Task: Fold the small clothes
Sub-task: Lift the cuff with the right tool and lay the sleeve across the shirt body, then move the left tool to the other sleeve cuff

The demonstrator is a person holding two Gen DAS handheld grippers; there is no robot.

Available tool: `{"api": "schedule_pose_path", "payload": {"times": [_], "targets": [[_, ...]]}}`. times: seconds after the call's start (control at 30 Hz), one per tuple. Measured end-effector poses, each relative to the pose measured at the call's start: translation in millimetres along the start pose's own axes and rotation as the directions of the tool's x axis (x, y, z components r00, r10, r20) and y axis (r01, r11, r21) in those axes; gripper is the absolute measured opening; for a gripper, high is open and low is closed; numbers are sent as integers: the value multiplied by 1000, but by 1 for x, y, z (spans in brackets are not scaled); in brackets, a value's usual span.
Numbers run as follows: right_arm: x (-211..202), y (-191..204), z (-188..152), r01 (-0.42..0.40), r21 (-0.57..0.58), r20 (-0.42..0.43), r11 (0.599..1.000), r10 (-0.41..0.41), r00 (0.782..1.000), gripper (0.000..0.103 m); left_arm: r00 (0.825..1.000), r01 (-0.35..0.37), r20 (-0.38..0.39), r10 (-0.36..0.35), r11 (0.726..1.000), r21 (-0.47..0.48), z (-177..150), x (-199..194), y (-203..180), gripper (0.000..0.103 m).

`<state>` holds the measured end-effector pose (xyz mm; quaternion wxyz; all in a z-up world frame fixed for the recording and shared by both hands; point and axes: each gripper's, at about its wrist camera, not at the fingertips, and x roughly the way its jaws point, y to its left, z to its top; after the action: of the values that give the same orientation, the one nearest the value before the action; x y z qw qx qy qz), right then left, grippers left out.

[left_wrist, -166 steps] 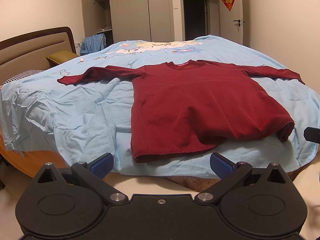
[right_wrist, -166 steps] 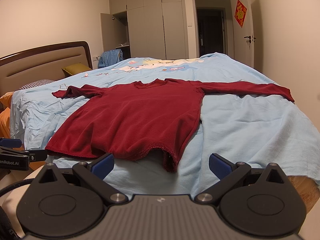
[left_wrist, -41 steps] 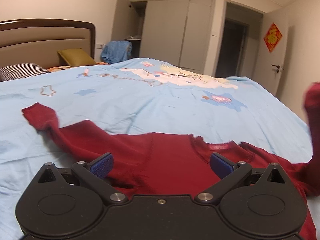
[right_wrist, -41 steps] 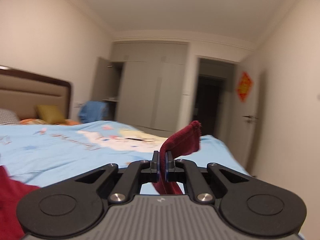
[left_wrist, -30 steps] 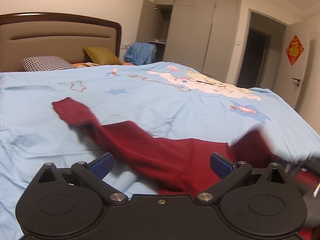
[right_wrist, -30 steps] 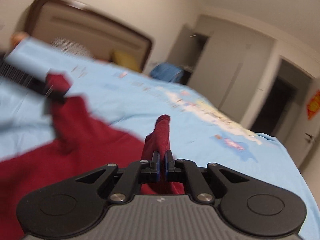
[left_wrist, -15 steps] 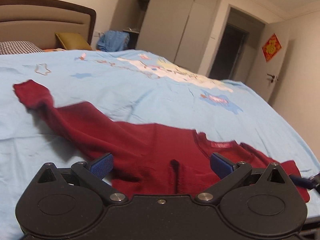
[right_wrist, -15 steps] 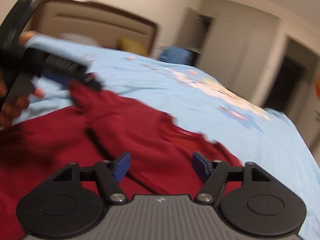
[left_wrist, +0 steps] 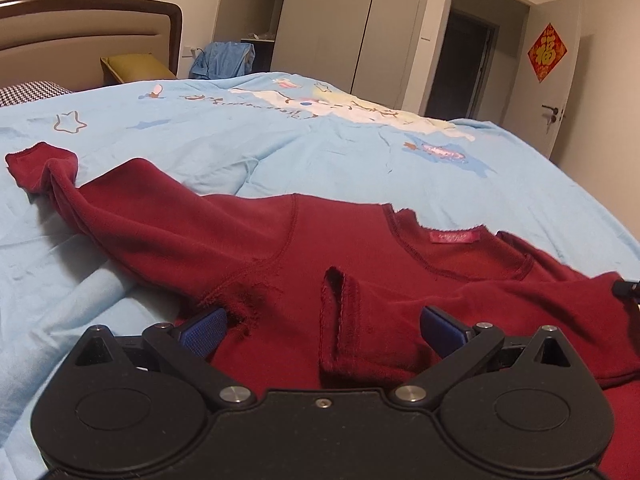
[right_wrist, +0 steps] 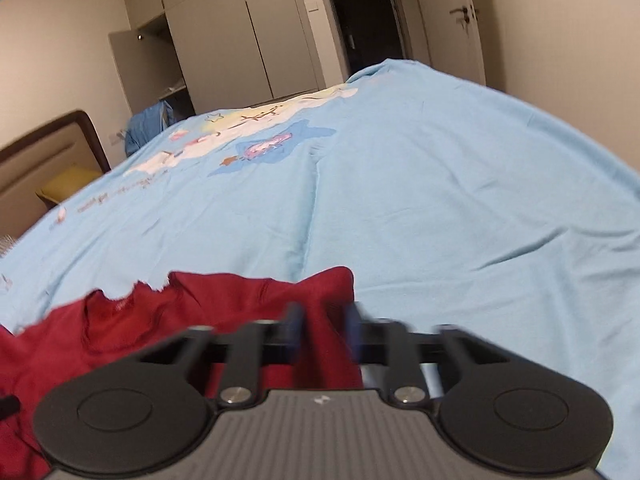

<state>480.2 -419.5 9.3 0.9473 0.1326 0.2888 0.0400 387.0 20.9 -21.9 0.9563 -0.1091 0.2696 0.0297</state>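
- The dark red top (left_wrist: 360, 264) lies flat on the light blue bedspread (left_wrist: 320, 148), filling the lower centre and lower right of the left wrist view; its neckline with a pink label (left_wrist: 450, 237) sits right of centre.
- One sleeve is folded across the chest, and its cuff (left_wrist: 338, 320) stands as a hemmed loop in the lower middle of that frame.
- The other sleeve (left_wrist: 132, 200) lies spread out, its long axis running from the shoulder seam at mid-frame up to the left edge, where its cuff (left_wrist: 38, 166) is curled on the bedspread.
- The left gripper (left_wrist: 322, 326) has its blue pads wide apart with nothing between them; it sits low over the chest, the folded cuff right between the pads.
- The right gripper (right_wrist: 322, 326) is blurred in its own view; its blue fingers (right_wrist: 294, 320) stand a narrow gap apart, straddling a ridge of red cloth at the shoulder fold (right_wrist: 320, 296). I judge it parted and not clamped, though the blur leaves some doubt.
- Judgement: the spread sleeve is the next piece to fold, and it lies up and to the left of the left gripper, well away from the right one. The left hand is plainly the nearer.
- That sleeve would need taking near its cuff end and carrying back along its own axis toward the chest.
- The right wrist view shows mostly bare bedspread in its upper right, with the top only at the lower left.
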Motion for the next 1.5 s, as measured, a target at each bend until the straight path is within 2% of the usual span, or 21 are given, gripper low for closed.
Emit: {"api": "schedule_pose_path", "payload": {"times": [0.03, 0.1, 0.2, 0.27, 0.3, 0.33, 0.47, 0.6, 0.7, 0.77, 0.9, 0.97, 1.0, 1.07, 1.17, 1.27, 1.3, 1.37, 1.43, 1.5], "targets": [[-3, -3, 0, 5, 12, 16, 1000, -5, 1000, 9, 1000, 6, 2, -6, 1000, -5, 1, -1, 0, 102], [-11, -14, 1, 30, 16, 54, 999, -31, 998, 9, 1000, 1, 2, -1, 1000, 0, 2, 1, -2, 102], [-7, -29, -4, 31, 12, 27, 999, -32, 999, 9, 997, -54, -52, 56, 998, 41, -3, 14, -9, 102], [-9, -31, -10, 25, -11, 27, 1000, -24, 999, 15, 993, -86, -73, 93, 992, 89, -9, 22, -15, 102], [-15, -32, -11, 28, -16, 42, 999, -27, 999, 24, 993, -94, -65, 101, 990, 102, -12, 23, -17, 102], [-23, -33, -13, 32, -23, 62, 999, -31, 998, 28, 993, -98, -59, 105, 989, 110, -13, 22, -18, 102], [-70, -32, -29, 51, -118, 117, 992, -37, 992, 44, 994, -86, -62, 92, 992, 93, -13, 22, -13, 102], [-109, -15, -66, 100, -314, 125, 944, -64, 990, 59, 994, -91, -49, 96, 990, 105, -18, 21, -15, 102], [-113, 3, -94, 150, -462, 112, 874, -110, 988, 59, 993, -101, -44, 106, 988, 118, -19, 22, -17, 103], [-104, 13, -106, 177, -518, 112, 837, -139, 984, 58, 993, -102, -43, 108, 987, 120, -19, 22, -18, 102], [-92, 28, -105, 204, -505, 159, 839, -142, 977, 51, 994, -98, -45, 103, 989, 114, -20, 22, -19, 103], [-88, 30, -101, 228, -480, 181, 847, -159, 971, 29, 994, -96, -45, 101, 989, 112, -20, 22, -18, 103], [-85, 28, -97, 224, -461, 171, 859, -161, 972, 10, 994, -96, -45, 101, 989, 112, -20, 22, -17, 103], [-84, 24, -96, 222, -429, 156, 875, -170, 973, 8, 994, -95, -44, 100, 989, 111, -20, 22, -17, 103], [-77, 23, -103, 224, -445, 123, 867, -188, 974, 8, 994, -92, -41, 96, 990, 107, -20, 23, -17, 103], [-81, 23, -102, 198, -439, 117, 876, -163, 980, 9, 997, -59, -47, 63, 994, 93, -17, 17, -11, 102], [-83, 23, -101, 193, -432, 117, 881, -158, 981, 11, 998, -35, -53, 40, 996, 86, -14, 13, -8, 102], [-90, 25, -100, 177, -427, 119, 887, -138, 983, 24, 999, 4, -41, -1, 998, 61, -10, -4, 5, 102], [-99, 26, -102, 146, -420, 120, 896, -105, 987, 55, 1000, 17, -17, -16, 999, 33, -6, -22, 21, 102], [-109, 28, -105, 114, -413, 124, 904, -68, 990, 65, 1000, 3, 9, -3, 1000, -4, 0, -38, 44, 102]]}}
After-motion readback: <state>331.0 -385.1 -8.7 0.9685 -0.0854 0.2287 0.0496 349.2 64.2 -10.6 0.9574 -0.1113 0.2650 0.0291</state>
